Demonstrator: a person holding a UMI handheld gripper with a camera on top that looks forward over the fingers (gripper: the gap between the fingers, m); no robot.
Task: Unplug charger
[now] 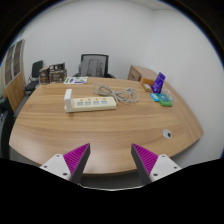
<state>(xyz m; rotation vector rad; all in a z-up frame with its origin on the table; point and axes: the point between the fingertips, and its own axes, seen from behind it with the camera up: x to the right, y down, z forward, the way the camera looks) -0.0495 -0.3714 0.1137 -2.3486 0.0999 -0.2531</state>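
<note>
A white power strip (88, 101) lies on the far left part of the oval wooden table (110, 135). A white cable (124, 94) lies coiled just to its right. I cannot tell a charger's plug apart on the strip from here. My gripper (111, 163) hangs over the table's near edge, well short of the strip. Its fingers (72, 160) are spread wide apart with nothing between them.
A purple object (159, 85) stands on teal items (163, 99) at the table's far right, by a brown box (141, 74). A small white round thing (168, 133) lies on the table's right. Black chairs (93, 64) stand behind; papers (76, 80) lie at the back.
</note>
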